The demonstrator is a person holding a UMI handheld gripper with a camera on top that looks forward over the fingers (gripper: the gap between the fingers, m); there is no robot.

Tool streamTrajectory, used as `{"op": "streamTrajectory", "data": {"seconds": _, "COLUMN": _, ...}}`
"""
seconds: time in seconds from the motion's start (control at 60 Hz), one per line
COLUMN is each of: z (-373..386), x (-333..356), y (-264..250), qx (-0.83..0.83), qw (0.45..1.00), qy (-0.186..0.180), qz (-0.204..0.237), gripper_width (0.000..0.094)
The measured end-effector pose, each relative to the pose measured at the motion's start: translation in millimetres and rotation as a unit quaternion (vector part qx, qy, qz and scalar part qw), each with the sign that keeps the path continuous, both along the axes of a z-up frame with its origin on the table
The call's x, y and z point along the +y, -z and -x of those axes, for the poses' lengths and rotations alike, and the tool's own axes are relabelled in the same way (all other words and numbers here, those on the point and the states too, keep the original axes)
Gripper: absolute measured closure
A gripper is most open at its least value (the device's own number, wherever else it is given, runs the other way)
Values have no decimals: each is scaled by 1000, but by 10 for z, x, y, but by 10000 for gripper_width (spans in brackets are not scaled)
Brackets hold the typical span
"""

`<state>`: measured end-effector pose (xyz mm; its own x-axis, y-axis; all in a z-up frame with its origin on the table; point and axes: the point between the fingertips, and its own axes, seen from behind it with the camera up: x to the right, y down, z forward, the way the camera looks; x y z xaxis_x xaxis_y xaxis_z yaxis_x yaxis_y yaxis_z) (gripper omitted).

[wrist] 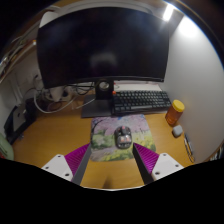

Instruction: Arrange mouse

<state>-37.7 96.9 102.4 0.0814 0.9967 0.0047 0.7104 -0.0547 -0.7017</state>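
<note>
A grey mouse (123, 137) lies on a patterned mouse pad (106, 137) on the wooden desk (60, 135), just ahead of my fingers and a little towards the right one. My gripper (112, 167) is open and empty. Its two pink pads (72, 158) stand wide apart over the desk's near part. Nothing is between them except bare desk and the mouse pad's near edge.
A black keyboard (141, 100) lies beyond the mouse pad, under a large dark monitor (103, 48). An orange-capped bottle (175, 111) and a small white object (177, 130) stand to the right. Cables and a white box (55, 96) are at the left back.
</note>
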Motion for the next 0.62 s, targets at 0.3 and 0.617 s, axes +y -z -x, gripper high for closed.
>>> {"op": "streamTrajectory", "data": {"seconds": 0.3, "z": -1069, "x": -733, "y": -511, "qx": -25, "qw": 1000, "qy": -8, "qz": 10, "gripper_width": 85}}
{"op": "streamTrajectory", "data": {"seconds": 0.617, "z": -1130, "x": -785, "y": -512, "qx": -15, "qw": 1000, "qy": 12, "qz": -24, "gripper_width": 79}}
